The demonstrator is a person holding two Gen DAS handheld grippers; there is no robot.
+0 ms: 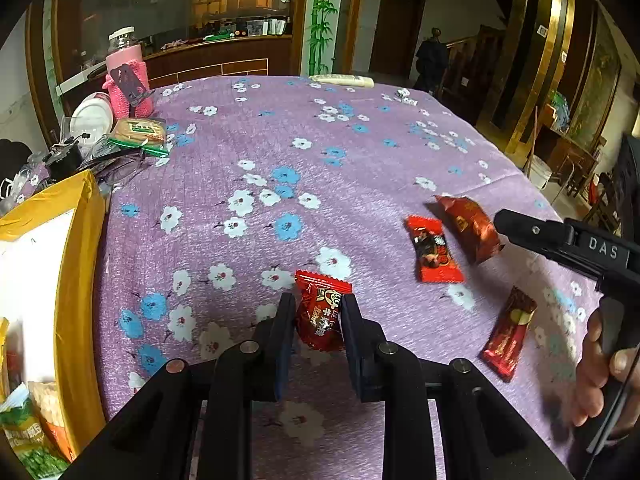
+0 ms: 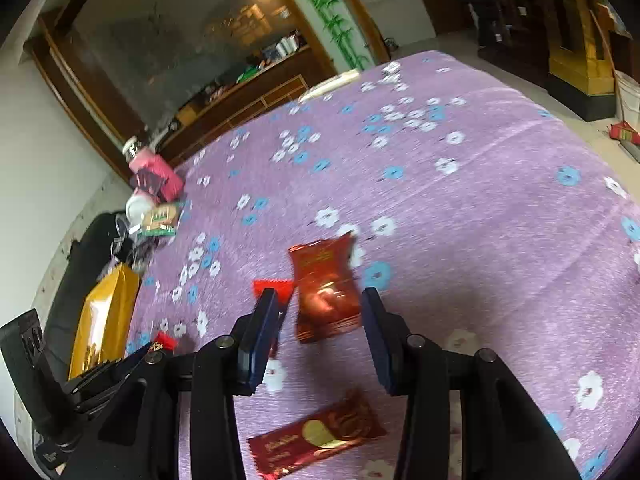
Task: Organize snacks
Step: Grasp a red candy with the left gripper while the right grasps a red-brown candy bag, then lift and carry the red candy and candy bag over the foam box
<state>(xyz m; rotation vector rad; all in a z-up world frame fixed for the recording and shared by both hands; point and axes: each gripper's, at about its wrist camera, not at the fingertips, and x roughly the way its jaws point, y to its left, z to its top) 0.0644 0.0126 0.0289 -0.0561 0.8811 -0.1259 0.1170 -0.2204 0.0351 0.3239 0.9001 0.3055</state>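
Observation:
My left gripper [image 1: 318, 300] is shut on a red candy packet [image 1: 322, 310] just above the purple flowered tablecloth. In the left wrist view a bright red packet [image 1: 434, 250], a dark red foil packet [image 1: 472, 228] and a long dark red bar [image 1: 510, 334] lie to the right, with my right gripper [image 1: 504, 220] beside the foil packet. In the right wrist view my right gripper [image 2: 320, 300] is open with the dark red foil packet [image 2: 324, 288] between its fingers. The long bar [image 2: 316, 440] lies below it and the bright red packet [image 2: 276, 286] shows behind the left finger.
A yellow box [image 1: 76, 264] with snack bags inside stands at the left, also in the right wrist view [image 2: 106, 316]. A pink-sleeved jar [image 1: 128, 76], a white lid [image 1: 90, 118], a biscuit pack [image 1: 140, 134] and clutter sit at the table's far left. A cream remote [image 1: 342, 80] lies at the far edge.

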